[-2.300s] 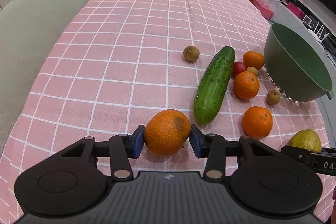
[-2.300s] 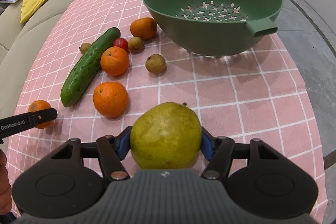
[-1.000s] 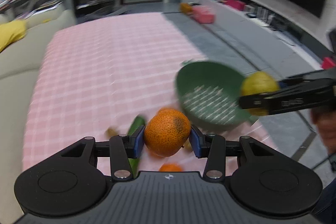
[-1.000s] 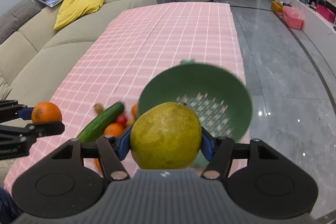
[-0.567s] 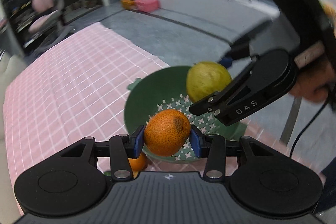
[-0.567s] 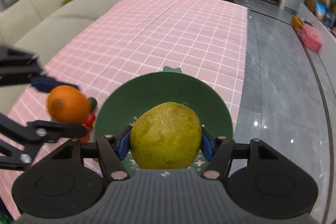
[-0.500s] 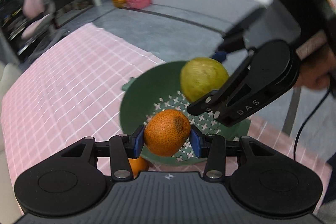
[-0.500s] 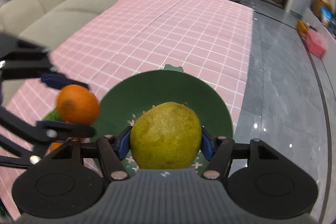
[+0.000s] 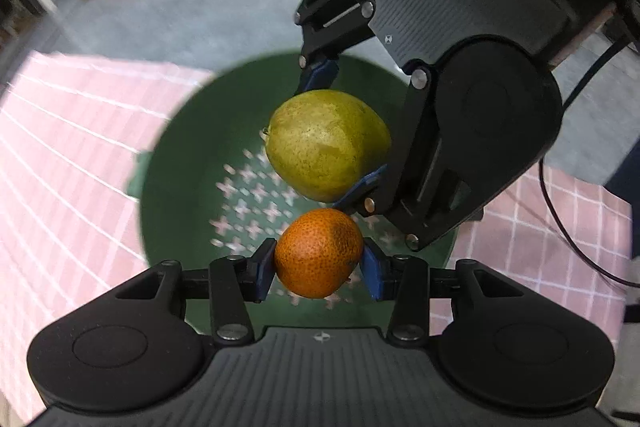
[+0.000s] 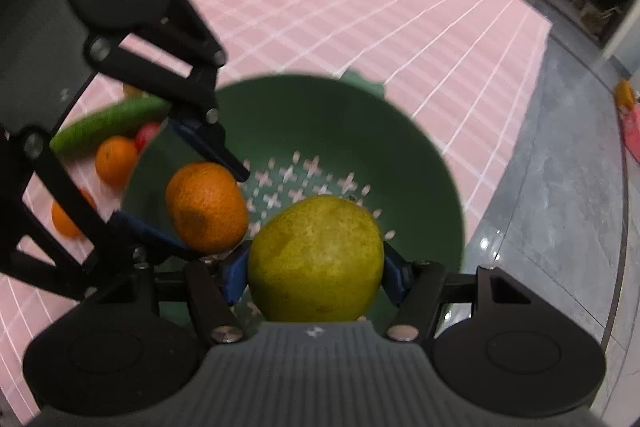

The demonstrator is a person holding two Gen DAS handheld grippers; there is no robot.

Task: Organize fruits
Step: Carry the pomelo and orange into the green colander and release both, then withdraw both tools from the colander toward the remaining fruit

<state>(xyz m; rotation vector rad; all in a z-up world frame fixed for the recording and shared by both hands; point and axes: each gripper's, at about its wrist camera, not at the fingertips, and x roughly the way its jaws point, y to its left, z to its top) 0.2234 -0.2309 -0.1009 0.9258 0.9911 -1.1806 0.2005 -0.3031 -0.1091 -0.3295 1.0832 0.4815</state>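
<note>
We hold an orange [image 9: 319,253] clamped between the pads of our left gripper [image 9: 319,263] and a yellow-green pear [image 10: 316,259] gripped in our right gripper [image 10: 316,277], both hanging over the open green colander [image 10: 420,163], the two fruits just beside each other. From the left wrist we see the right gripper from its side, its blue pads above and below the pear, with a black cable trailing off to the right; the fruit left on the surface is hidden there. The right wrist shows what that view misses: a cucumber [image 10: 108,125], two more oranges [image 10: 116,161] and a small red fruit [image 10: 146,137] lying on the pink checked cloth [image 10: 360,7] beside the colander. We can read no writing on either gripper in these views.
</note>
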